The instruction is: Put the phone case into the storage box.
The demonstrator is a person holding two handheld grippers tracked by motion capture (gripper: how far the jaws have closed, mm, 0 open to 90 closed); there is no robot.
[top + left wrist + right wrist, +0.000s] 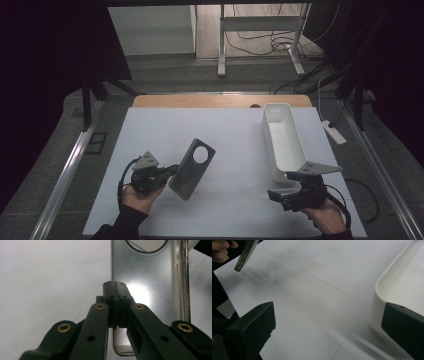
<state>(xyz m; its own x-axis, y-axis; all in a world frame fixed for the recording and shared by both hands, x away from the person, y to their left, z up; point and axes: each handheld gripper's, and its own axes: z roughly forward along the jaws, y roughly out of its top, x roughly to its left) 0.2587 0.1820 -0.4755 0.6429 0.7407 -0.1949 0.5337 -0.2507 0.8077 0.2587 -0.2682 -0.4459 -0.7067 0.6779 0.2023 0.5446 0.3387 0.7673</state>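
The left gripper (167, 172), held in the person's left hand (136, 196) at about eight o'clock on the counter (165, 125), is clamped on the long edge of a grey phone case (192, 168). In the left gripper view its two black jaws meet tip to tip with the case's edge pinched between them, and the case (150, 290) runs away from the jaws toward twelve o'clock, its round camera cut-out at the far end. In the high view the case lies just left of the counter's centre, tilted, its cut-out end pointing toward one o'clock and its plain end toward seven o'clock; in the right gripper view it (245, 253) hangs clear above the white surface, at eleven o'clock of that picture. The right gripper (274, 196), in the right hand (327, 216) at about five o'clock on the counter, has its jaws spread wide and grasps nothing; in its own view the jaws stand far apart with bare counter (317, 302) between them. A long white tray (280, 137) stands at two to three o'clock on the counter, its near end just beside the right gripper, and its rounded corner (387, 285) shows close to that gripper's right-hand jaw. The case and the tray are well apart.
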